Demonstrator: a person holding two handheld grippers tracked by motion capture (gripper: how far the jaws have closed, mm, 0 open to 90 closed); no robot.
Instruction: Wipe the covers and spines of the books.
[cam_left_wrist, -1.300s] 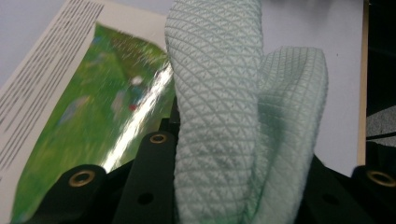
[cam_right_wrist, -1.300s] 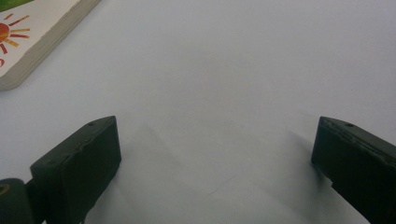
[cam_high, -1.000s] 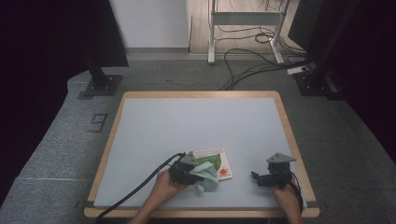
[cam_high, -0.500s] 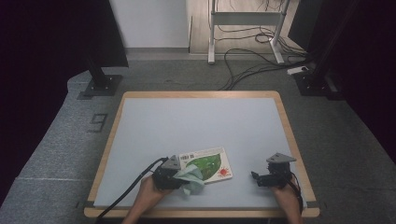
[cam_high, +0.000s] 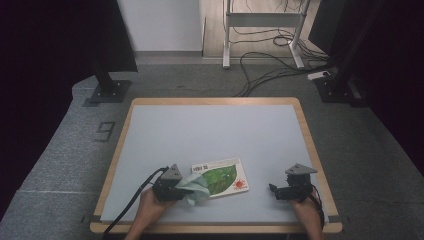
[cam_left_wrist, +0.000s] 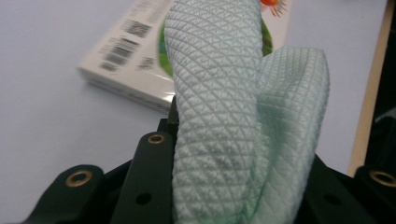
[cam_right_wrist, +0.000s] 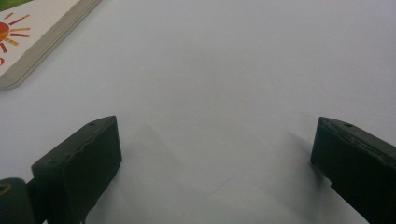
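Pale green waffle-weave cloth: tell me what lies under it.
The pale green waffle-weave cloth drapes over the left edge of a flat white book with a green leaf cover. The cover beneath that part is hidden.

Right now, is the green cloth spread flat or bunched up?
Bunched up. The cloth rises in thick folds between the jaws of the left gripper, which is shut on it, its loose end draped over the book's left edge.

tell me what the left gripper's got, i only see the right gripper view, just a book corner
Observer: The left gripper is shut on a pale green cloth.
Operator: is the cloth on the book
Observer: Its far end overlaps the book's near left edge, seen from above.
Operator: what's on the book's other end
Observer: A barcode, at the corner beside the cloth.
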